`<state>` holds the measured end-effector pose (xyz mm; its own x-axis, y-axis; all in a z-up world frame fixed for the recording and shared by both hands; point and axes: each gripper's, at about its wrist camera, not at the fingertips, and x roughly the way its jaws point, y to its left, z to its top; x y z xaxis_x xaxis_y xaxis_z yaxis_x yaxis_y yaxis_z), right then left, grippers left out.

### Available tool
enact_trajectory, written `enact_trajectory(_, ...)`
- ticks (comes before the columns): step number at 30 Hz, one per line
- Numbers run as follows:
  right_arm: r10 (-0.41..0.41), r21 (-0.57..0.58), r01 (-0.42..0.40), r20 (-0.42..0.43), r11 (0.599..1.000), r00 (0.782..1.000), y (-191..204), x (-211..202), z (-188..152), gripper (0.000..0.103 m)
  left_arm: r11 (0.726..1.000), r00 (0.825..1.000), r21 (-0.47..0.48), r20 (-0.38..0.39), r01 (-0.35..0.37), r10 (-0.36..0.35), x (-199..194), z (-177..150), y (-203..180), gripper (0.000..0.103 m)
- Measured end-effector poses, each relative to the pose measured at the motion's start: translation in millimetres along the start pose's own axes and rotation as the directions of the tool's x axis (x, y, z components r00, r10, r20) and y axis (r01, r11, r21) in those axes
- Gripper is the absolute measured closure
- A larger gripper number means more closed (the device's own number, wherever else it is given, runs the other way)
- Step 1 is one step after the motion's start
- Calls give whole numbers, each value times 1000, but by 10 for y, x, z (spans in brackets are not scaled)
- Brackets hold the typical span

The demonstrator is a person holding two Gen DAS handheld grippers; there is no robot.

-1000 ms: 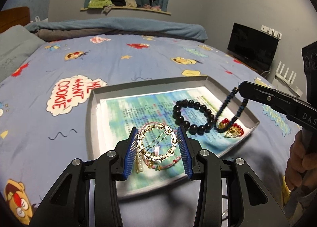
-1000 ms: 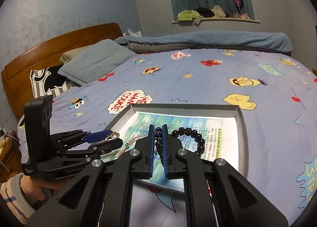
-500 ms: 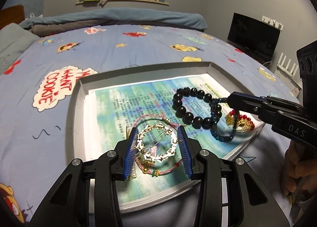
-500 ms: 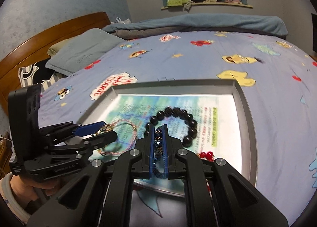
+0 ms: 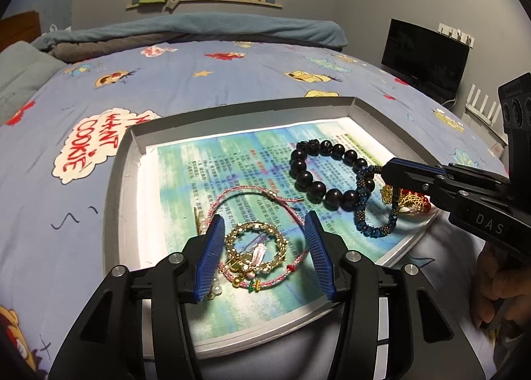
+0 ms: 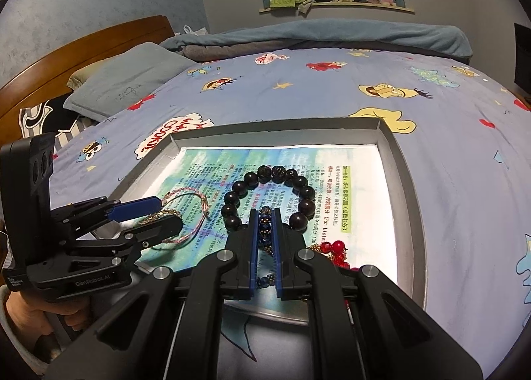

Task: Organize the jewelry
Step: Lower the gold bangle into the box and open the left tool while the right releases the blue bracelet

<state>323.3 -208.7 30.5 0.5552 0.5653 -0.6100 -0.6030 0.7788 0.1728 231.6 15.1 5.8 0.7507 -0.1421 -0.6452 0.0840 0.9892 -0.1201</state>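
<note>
A grey tray [image 5: 121, 174] lined with printed paper lies on the bed. In it are a black bead bracelet [image 5: 318, 177], a blue beaded bracelet [image 5: 371, 214], a gold and red piece [image 5: 411, 204], a pink cord bracelet [image 5: 262, 200] and a gold ring brooch [image 5: 255, 247]. My left gripper [image 5: 262, 254] is open around the gold brooch, low over the tray. My right gripper [image 6: 265, 240] has its fingers slightly apart around the blue beaded bracelet [image 6: 265, 230], which rests on the paper. The black bead bracelet [image 6: 268, 194] lies just beyond.
The tray [image 6: 408, 200] sits on a blue cartoon bedsheet [image 5: 199, 81]. A pillow [image 6: 129, 78] and wooden headboard [image 6: 86, 48] are at the left. A dark monitor [image 5: 424, 58] stands at the right, and folded blankets [image 5: 199, 31] lie at the far edge.
My right gripper lowered the blue beaded bracelet from the air onto the tray and its fingers have loosened. My left gripper moved down closer over the gold brooch.
</note>
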Motion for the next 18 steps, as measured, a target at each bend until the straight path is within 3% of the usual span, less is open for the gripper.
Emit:
enact_trajectory(1,-2,-1,2,5,1000,1000,5,-11,-6,93,1000,1000,1,2,-1,1,-3,-2,2,49)
enact_trajectory(2,-4,-1,4,12,1000,1000,4,-27,-16,84,1000,1000,2,3,-2,2,-6,-4,0,47)
enact_trajectory(3,-5,-1,5,24,1000,1000,8,-55,-34,76,1000,1000,4,7,-3,3,-13,-7,-4,38)
enact_trajectory(4,-5,0,5,37,1000,999,4,-82,-46,62,1000,1000,11,13,3,-3,-22,-8,-17,29)
enact_trajectory(5,-3,2,3,56,1000,998,0,-126,-67,58,1000,1000,23,19,6,-6,-34,-13,-39,23)
enact_trajectory(7,-4,5,4,76,1000,997,-6,-184,-98,58,999,999,48,41,-9,7,-74,-23,-92,15)
enact_trajectory(18,-2,-18,5,139,1000,990,20,-544,-390,58,1000,986,25,164,0,-4,-426,-104,-79,10)
